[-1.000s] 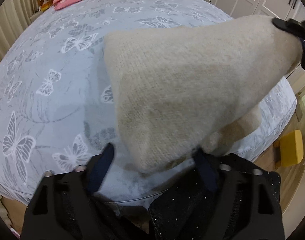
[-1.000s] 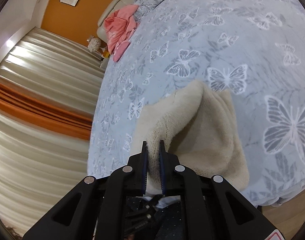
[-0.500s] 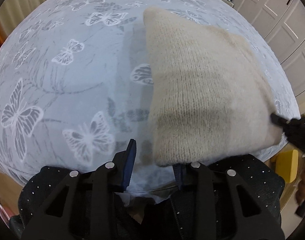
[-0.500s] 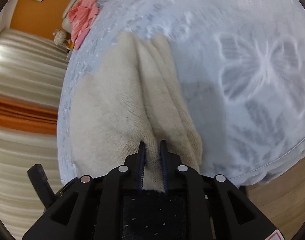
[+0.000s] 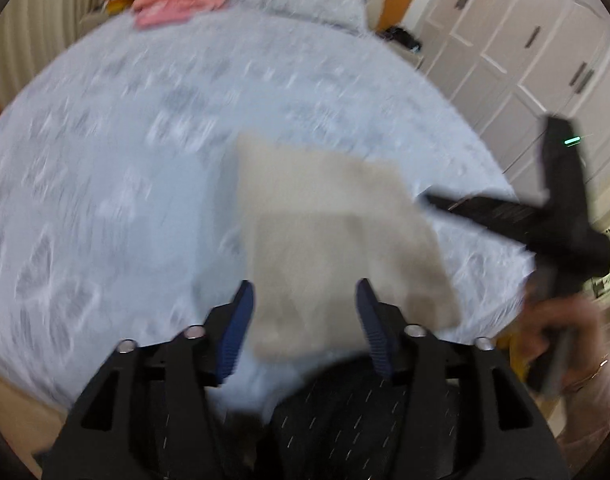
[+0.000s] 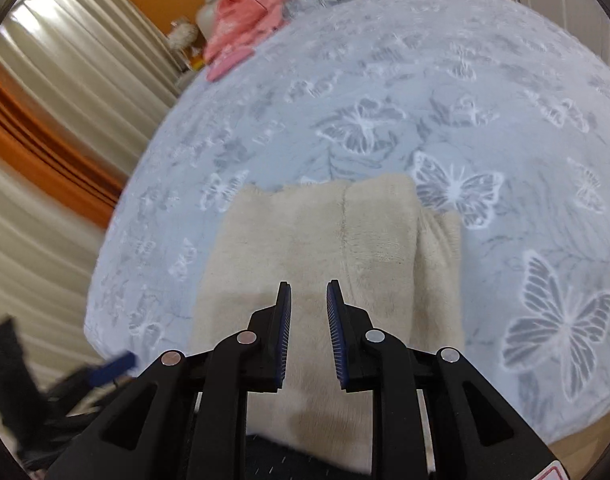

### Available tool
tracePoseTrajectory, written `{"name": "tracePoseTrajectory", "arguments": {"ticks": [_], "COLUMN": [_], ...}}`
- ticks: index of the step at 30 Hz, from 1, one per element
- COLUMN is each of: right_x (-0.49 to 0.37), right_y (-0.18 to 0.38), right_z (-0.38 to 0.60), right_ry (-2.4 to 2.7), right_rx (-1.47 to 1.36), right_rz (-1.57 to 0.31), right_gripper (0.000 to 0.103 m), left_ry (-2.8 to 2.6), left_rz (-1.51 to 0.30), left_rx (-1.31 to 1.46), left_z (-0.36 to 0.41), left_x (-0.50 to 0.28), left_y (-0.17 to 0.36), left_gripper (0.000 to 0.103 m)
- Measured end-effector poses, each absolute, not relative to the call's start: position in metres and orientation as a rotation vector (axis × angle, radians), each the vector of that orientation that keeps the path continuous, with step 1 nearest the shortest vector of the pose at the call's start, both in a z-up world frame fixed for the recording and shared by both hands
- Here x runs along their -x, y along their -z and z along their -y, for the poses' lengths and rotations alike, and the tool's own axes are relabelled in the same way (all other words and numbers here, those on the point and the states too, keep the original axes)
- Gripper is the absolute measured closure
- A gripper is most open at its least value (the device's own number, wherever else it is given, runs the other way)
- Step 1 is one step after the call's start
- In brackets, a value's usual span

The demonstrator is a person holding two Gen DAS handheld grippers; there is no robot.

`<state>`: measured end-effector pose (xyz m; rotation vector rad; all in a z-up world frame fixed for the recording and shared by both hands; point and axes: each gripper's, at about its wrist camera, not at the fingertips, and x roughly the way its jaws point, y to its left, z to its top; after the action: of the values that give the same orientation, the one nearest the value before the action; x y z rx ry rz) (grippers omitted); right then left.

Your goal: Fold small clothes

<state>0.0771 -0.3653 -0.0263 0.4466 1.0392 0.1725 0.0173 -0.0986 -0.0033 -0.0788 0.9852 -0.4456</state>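
Though parted, left gripper (image 5: 305, 304), right gripper (image 6: 308, 312) empty

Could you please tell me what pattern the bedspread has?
White and grey butterflies on the pale blue bedspread, clearest in the right wrist view.

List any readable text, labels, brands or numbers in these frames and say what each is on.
None can be read.
Right gripper: the corner of a red-edged sticker shows at the bottom edge of the right wrist view, cut off, with no legible characters.
Right gripper as the left wrist view shows it: a small green light, not text.
Sweater, bedspread and pink garment: no lettering visible; the left wrist view is motion-blurred.
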Motion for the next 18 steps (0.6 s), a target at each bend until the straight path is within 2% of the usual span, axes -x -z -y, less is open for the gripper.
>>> {"name": "tracePoseTrajectory", "arguments": {"ticks": [2, 3, 5, 7, 8, 12, 13, 15, 17, 18], "right_x": [-0.088, -0.094, -0.095, -0.089, -0.087, -0.101, -0.112, -0.128, -0.141, -0.148], "right_y": [0.053, 0.077, 0.096, 0.079, 0.067, 0.038, 0.040, 0.049, 0.067, 0.083], "right_z": [0.367, 0.369, 0.376, 0.384, 0.384, 0.375, 0.376, 0.378, 0.381, 0.382], "right_ry": [-0.124, -0.064, -0.060, -0.060, -0.068, -0.114, -0.100, -0.004, 0.064, 0.047], "right_rx": [-0.430, -0.389, -0.421, -0.499, -0.508, -0.441, -0.436, -0.398, -0.386, -0.417], "right_rz": [-1.107, -1.177, -1.211, -1.179, -1.148, -1.093, -1.091, -1.106, -1.141, -1.180], "right_gripper": [0.086, 0.096, 0.097, 0.096, 0.088, 0.085, 0.079, 0.045, 0.043, 0.049], "left_ry": [0.438, 0.412, 0.362, 0.302, 0.294, 0.290, 0.287, 0.288, 0.290, 0.292], "left_rz": [-0.965, -0.994, -1.070, -1.112, -1.112, -1.146, -1.150, -1.145, -1.136, -1.132], "left_rx": [0.034, -0.004, -0.042, -0.067, -0.063, 0.034, 0.042, 0.022, -0.005, -0.015], "left_z": [0.117, 0.129, 0.139, 0.139, 0.136, 0.120, 0.119, 0.121, 0.124, 0.125], "left_x": [-0.031, -0.044, -0.061, -0.069, -0.070, -0.074, -0.075, -0.076, -0.073, -0.073], "left_y": [0.011, 0.028, 0.059, 0.084, 0.088, 0.096, 0.096, 0.096, 0.093, 0.094], "left_gripper": [0.040, 0.040, 0.039, 0.038, 0.035, 0.025, 0.024, 0.023, 0.023, 0.022]}}
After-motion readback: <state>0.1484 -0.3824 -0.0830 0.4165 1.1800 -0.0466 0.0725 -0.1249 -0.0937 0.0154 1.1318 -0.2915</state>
